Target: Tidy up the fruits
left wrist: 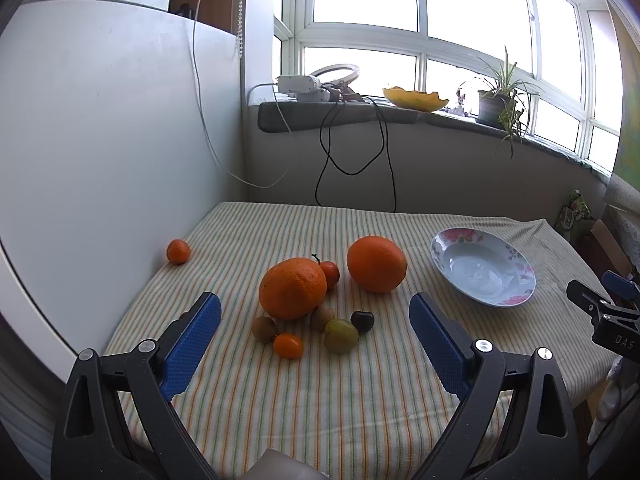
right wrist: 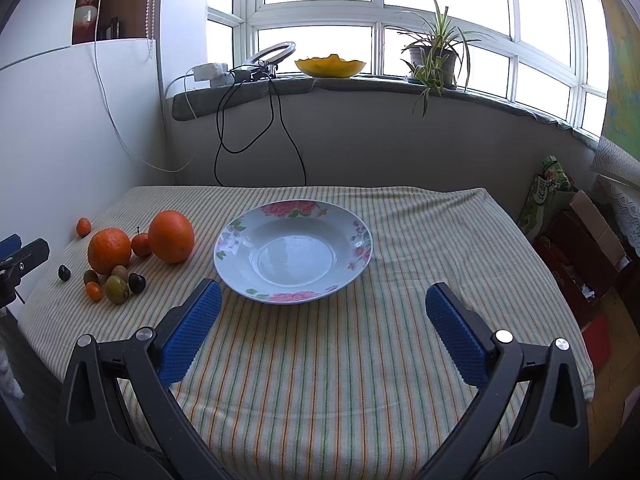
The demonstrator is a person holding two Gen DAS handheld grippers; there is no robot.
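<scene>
Left wrist view has my left gripper [left wrist: 315, 316] spread wide and holding nothing, aimed at the fruit cluster near the table's [left wrist: 360, 408] left edge: two big oranges [left wrist: 293, 288], [left wrist: 376, 264], a small tangerine [left wrist: 330, 273] between them, and small fruits [left wrist: 341, 335] in front. One more tangerine [left wrist: 178, 251] sits apart at the far left edge. My right gripper [right wrist: 323, 322] is equally wide and empty, facing the flowered plate [right wrist: 362, 240], which holds nothing yet. I judge the nearer orange the best first pick: I'd come in level, straddle its widest part, close gently, and lift clear so the little fruits touching it don't roll.
</scene>
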